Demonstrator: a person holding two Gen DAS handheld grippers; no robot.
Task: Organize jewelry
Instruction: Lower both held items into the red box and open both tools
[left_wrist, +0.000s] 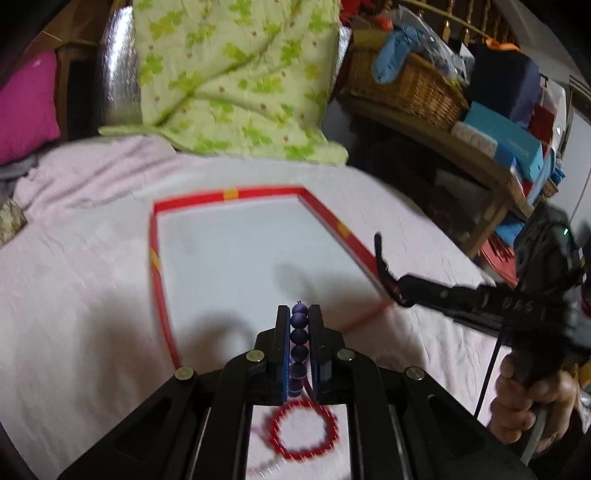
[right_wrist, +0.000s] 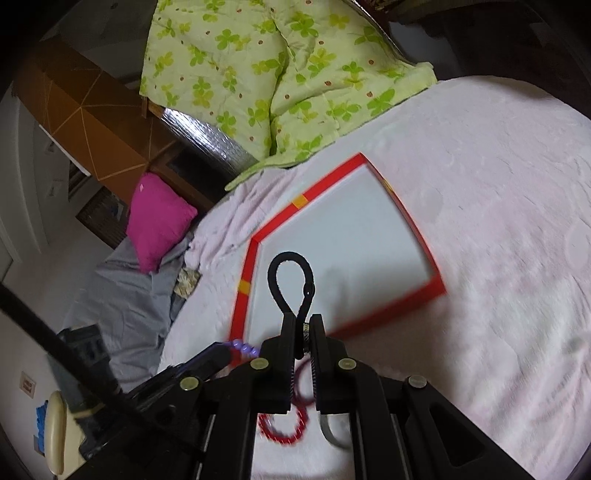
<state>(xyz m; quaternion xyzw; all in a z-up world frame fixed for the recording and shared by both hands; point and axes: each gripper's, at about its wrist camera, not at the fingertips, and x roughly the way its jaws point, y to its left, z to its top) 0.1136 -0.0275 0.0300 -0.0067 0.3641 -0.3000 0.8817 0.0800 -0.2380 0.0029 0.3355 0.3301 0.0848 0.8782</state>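
Note:
My left gripper (left_wrist: 299, 314) is shut on a purple bead bracelet (left_wrist: 298, 338), held above the near edge of a shallow red-rimmed tray (left_wrist: 229, 194) with a white floor. A red bead bracelet (left_wrist: 306, 430) lies on the pink bedspread under that gripper. My right gripper (right_wrist: 303, 319) is shut on a black cord bracelet (right_wrist: 291, 280), whose loop sticks out past the fingertips over the tray (right_wrist: 332, 175). In the left wrist view the right gripper (left_wrist: 384, 266) is at the tray's right rim. The purple beads (right_wrist: 242, 347) and the red bracelet (right_wrist: 284, 428) show in the right wrist view.
A green leaf-print quilt (left_wrist: 236, 74) lies behind the tray. A magenta pillow (right_wrist: 159, 218) is at the bed's left. A wooden bench with a wicker basket (left_wrist: 406, 81) and boxes stands to the right of the bed. A metal bangle (right_wrist: 330, 432) lies under the right gripper.

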